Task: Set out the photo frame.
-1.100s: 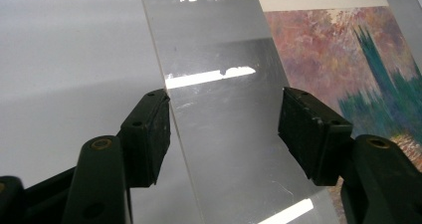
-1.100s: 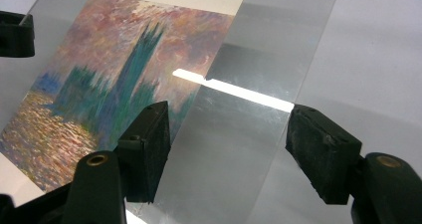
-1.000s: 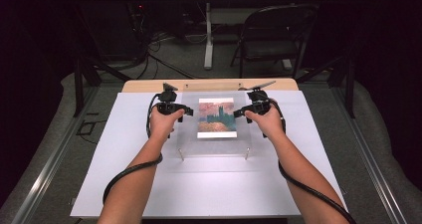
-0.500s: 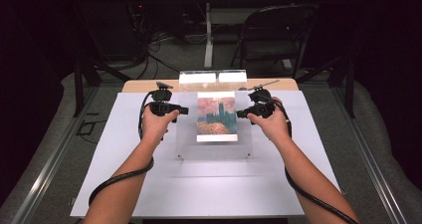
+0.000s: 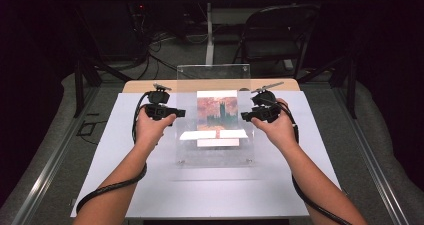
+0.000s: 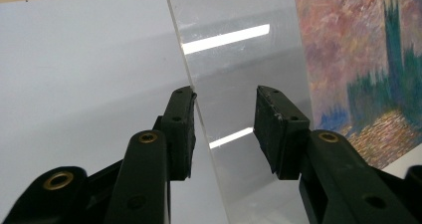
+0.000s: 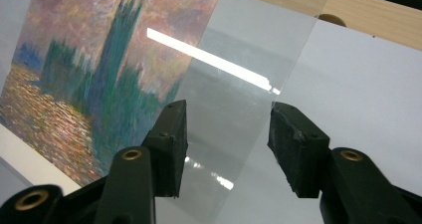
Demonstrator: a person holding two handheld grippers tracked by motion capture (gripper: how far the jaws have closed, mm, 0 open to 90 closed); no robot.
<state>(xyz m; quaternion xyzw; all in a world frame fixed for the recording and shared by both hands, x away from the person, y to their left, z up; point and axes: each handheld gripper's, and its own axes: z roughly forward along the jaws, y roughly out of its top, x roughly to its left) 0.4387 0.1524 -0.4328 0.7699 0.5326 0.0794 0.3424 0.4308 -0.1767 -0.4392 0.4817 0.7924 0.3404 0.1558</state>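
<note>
High view: clear sheet (image 5: pixel 214 85) tilted over print (image 5: pixel 217 114), edges between closing, not-yet-clamped left gripper (image 5: pixel 181 113) and right gripper (image 5: pixel 245 116).

A white table (image 5: pixel 125 185) carries a clear acrylic frame (image 5: pixel 215 157), apparently tilted up.

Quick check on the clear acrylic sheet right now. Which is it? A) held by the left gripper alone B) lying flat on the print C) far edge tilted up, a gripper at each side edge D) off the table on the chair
C. In the high view the clear acrylic sheet has its far edge raised above the print, with the left gripper and right gripper at its two side edges.
</note>
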